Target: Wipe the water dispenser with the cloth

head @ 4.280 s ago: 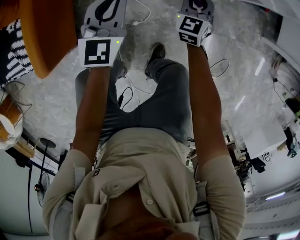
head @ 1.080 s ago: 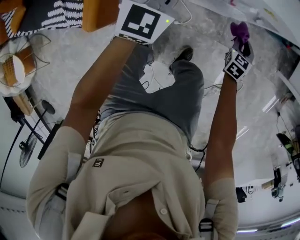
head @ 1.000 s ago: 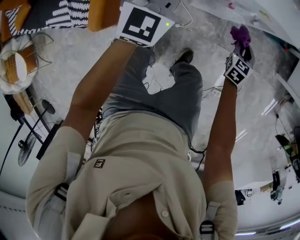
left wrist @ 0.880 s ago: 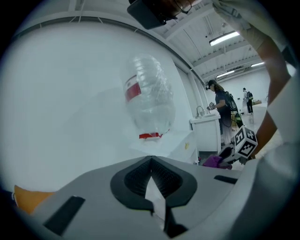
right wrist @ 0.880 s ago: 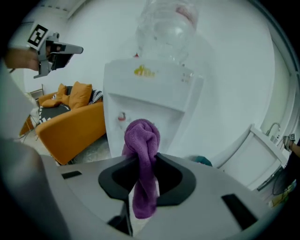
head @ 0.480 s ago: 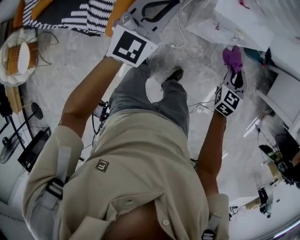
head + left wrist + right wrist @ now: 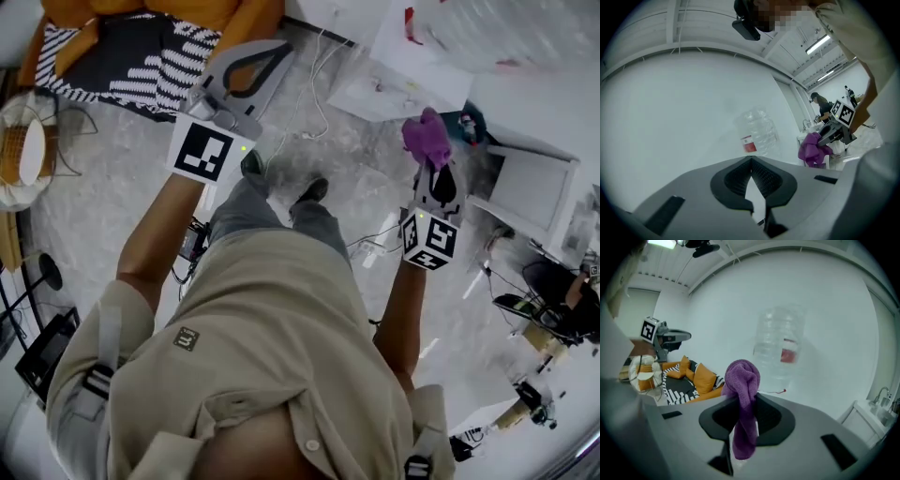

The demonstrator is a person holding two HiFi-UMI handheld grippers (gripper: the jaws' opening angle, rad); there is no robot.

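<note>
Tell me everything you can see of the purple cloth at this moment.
The purple cloth looks like a soft, terry-like rag. It is bunched into a rounded wad sticking out past the tips of the right tool, whose jaws are shut on its middle, and a narrower tail hangs on the near side. It is held in the air, touching only the jaws, with a clear water bottle beyond it.

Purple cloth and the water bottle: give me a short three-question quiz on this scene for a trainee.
1. True or false: the left hand-held gripper grips the purple cloth.
2. Multiple choice: the label on the clear bottle is A red, B blue, C green.
3. Short answer: does the cloth touch the bottle?
Key: 1 false, the right hand-held gripper is shut on it; 2 A; 3 no, they are apart.
</note>
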